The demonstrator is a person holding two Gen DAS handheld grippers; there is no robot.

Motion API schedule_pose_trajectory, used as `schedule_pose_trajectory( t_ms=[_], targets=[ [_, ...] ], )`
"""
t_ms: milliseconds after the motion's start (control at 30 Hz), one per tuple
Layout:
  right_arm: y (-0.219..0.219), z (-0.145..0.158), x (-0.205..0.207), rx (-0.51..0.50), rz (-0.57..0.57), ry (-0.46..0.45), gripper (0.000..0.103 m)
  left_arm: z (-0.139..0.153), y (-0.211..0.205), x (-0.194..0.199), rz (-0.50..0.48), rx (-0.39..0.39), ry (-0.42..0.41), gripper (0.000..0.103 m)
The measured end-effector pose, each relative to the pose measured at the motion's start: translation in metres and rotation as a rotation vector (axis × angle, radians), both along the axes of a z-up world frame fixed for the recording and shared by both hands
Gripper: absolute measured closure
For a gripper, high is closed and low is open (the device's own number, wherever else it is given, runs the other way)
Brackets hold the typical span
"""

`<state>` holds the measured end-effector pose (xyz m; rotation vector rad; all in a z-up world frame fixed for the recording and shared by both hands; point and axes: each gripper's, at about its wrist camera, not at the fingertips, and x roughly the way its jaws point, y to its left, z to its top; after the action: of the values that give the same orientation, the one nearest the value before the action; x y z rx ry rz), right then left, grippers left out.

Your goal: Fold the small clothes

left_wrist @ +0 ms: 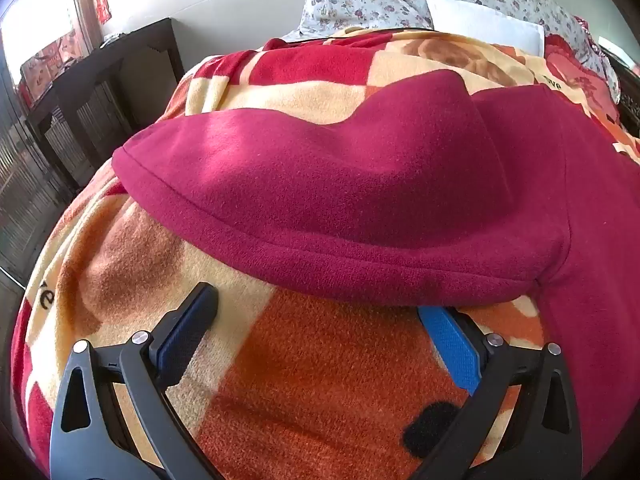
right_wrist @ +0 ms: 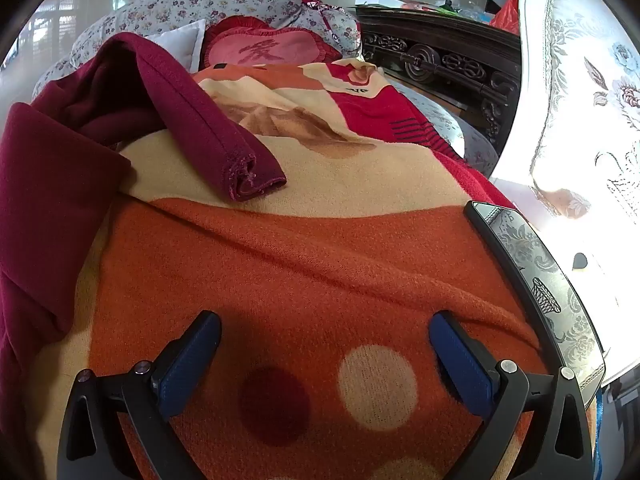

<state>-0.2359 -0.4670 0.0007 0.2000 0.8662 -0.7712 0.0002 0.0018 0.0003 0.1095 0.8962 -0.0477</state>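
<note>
Both claws are spread wide and empty over the blanket-covered bed [right_wrist: 304, 264]. The left claw [left_wrist: 318, 316] hovers right at the hemmed sleeve edge of the maroon fleece top [left_wrist: 340, 200], one pad just under it. The right claw [right_wrist: 324, 332] waits near the bed's right edge, beside a phone [right_wrist: 536, 280], with the sleeve cuff [right_wrist: 248, 176] ahead. It looks like the sleeve fold is up: pinch the hem, carry it across the body.
</note>
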Motion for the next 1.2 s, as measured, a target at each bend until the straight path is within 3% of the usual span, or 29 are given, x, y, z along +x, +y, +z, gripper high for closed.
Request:
schedule_pose_trajectory(
  t_ms=[33, 167, 200, 367, 500, 600, 800, 867, 933, 1033, 1200],
  targets=[
    [0.0, 0.0, 0.0, 0.0, 0.0, 0.0, 0.0, 0.0, -0.003, -0.001, 0.0, 0.034, -0.008, 0.002],
    [0.0, 0.0, 0.0, 0.0, 0.0, 0.0, 0.0, 0.001, -0.006, -0.002, 0.0, 0.042, -0.01, 0.002],
    [0.0, 0.0, 0.0, 0.0, 0.0, 0.0, 0.0, 0.0, -0.001, 0.0, 0.0, 0.014, -0.004, 0.002],
    [0.0, 0.0, 0.0, 0.0, 0.0, 0.0, 0.0, 0.0, -0.001, 0.0, 0.001, 0.016, 0.0, 0.002],
    [0.0, 0.0, 0.0, -0.001, -0.001, -0.002, 0.0, 0.003, -0.004, 0.0, 0.03, 0.007, 0.065, 0.002],
    [0.0, 0.0, 0.001, -0.006, -0.001, 0.005, 0.0, 0.009, -0.009, -0.011, -0.022, 0.013, 0.093, 0.002],
    [-0.003, 0.004, 0.004, 0.045, 0.013, 0.032, 0.0, 0.04, -0.027, -0.057, -0.073, -0.016, 0.029, 0.002],
    [0.002, 0.011, 0.001, 0.093, 0.103, 0.041, 0.0, 0.049, -0.035, -0.067, -0.107, -0.026, 0.024, 0.002],
    [0.01, 0.021, -0.012, 0.113, 0.126, 0.053, 0.001, 0.057, -0.044, -0.075, -0.136, -0.024, 0.017, 0.002],
    [0.021, 0.05, -0.045, 0.153, 0.14, -0.002, 0.001, 0.065, -0.057, -0.087, -0.181, -0.021, 0.0, 0.002],
    [0.043, 0.109, -0.097, 0.048, 0.167, -0.017, 0.001, 0.073, -0.075, -0.105, -0.237, -0.033, -0.004, 0.002]
  ],
)
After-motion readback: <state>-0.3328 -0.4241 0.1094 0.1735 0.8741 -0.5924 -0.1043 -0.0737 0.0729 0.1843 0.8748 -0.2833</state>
